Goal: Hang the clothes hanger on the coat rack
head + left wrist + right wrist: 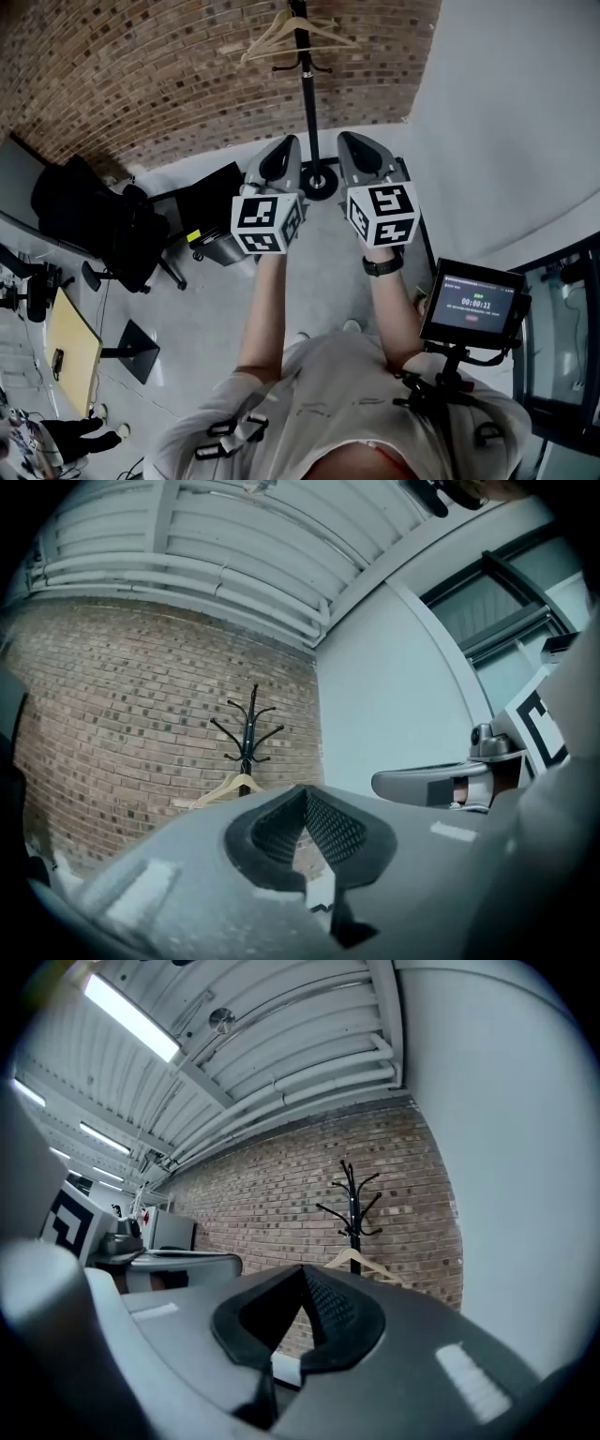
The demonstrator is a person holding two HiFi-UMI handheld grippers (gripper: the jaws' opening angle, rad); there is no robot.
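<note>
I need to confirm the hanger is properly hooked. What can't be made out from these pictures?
- Head view: the top of the coat rack and the hook of the hanger are cut off by the upper edge.
- Left gripper view: the left gripper hides the rack's base; the hook is too small.
- Right gripper view: the right gripper hides the base; the hook is too small.

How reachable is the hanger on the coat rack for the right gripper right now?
Probably not from here: the hanger hangs on the coat rack beyond the right gripper, across open floor. Nothing stands between, so stepping closer should do.
</note>
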